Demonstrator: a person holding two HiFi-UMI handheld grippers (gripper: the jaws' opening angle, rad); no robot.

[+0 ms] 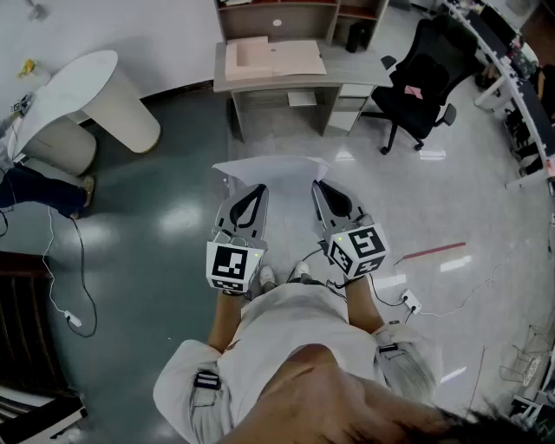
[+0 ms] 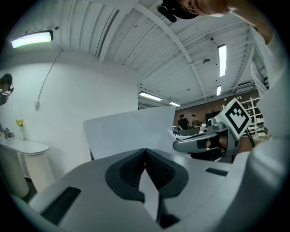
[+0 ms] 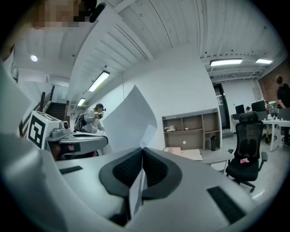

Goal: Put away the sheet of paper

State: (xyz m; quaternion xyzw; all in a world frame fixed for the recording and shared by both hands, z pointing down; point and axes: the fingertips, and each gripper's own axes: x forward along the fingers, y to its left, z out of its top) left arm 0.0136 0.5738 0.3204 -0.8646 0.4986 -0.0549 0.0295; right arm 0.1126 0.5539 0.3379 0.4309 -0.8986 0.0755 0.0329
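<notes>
A white sheet of paper (image 1: pixel 270 168) hangs in the air in front of the person, held by its near edge at two places. My left gripper (image 1: pixel 232 184) is shut on the sheet's left part; in the left gripper view the paper (image 2: pixel 129 131) rises past the closed jaws. My right gripper (image 1: pixel 320 185) is shut on the sheet's right part; in the right gripper view the paper (image 3: pixel 129 120) stands up curved beyond the jaws. The two grippers are side by side, a hand's width apart.
A grey desk (image 1: pixel 290 82) with a flat pinkish cardboard piece (image 1: pixel 273 57) stands ahead, shelves (image 1: pixel 277 17) behind it. A black office chair (image 1: pixel 425 78) is to the right, a white rounded counter (image 1: pixel 74 87) at the left. Cables (image 1: pixel 69 286) lie on the floor.
</notes>
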